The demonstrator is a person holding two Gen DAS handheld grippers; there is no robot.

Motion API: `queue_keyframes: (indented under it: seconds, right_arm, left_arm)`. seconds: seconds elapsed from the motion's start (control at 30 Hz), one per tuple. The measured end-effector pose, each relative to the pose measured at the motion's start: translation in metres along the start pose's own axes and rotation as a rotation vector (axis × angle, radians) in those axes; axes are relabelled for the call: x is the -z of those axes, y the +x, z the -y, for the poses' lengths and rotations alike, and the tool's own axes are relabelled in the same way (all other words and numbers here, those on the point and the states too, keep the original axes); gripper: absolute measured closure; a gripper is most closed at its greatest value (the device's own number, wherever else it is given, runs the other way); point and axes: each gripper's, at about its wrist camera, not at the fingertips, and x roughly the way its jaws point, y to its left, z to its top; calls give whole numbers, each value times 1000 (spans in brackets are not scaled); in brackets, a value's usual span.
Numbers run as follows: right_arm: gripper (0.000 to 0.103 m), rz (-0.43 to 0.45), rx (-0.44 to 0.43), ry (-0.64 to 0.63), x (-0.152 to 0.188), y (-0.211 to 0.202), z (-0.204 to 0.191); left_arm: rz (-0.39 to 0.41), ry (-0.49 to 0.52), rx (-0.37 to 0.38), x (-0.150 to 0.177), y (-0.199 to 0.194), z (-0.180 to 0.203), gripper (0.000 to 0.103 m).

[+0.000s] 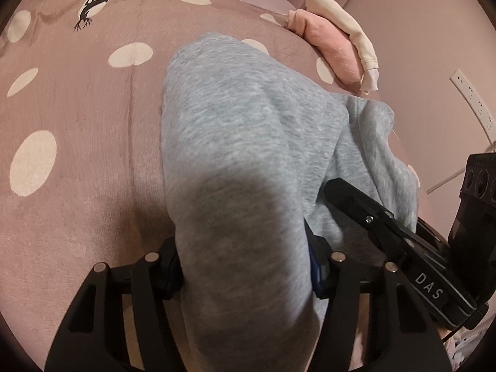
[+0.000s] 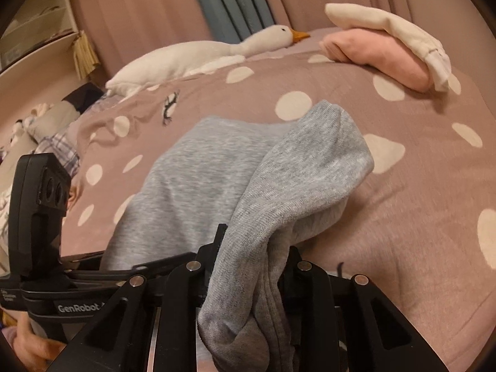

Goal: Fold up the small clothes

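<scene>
Left gripper (image 1: pixel 245 266): clamped on near end of grey garment (image 1: pixel 248 142).
Right gripper (image 2: pixel 251 266): pinching a bunched grey fold.
Garment: stretches away over the dotted bedspread (image 1: pixel 77 142).
Far edge: 2 folded pieces, cream (image 2: pixel 390 28) atop pink (image 2: pixel 381 59); plush goose (image 2: pixel 198 55).

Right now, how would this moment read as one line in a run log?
stage: folding | left gripper: shut on grey garment | right gripper: shut on grey garment | surface: dotted bedspread | folded pile: apart, untouched
</scene>
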Motion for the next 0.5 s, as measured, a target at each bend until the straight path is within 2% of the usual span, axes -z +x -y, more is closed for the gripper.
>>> queue_keyframes:
  seconds: [0.17, 0.37, 0.5]
  right_arm:
    - [76, 15, -26, 0, 1, -5, -3]
    - [76, 37, -56, 0, -1, -10, -11]
    - [76, 48, -69, -6, 0, -12, -17]
  left_arm:
    - [13, 9, 5, 0, -3, -1, 45]
    - [32, 19, 10, 0, -10, 1, 53]
    - [47, 20, 2, 2, -16, -2, 54]
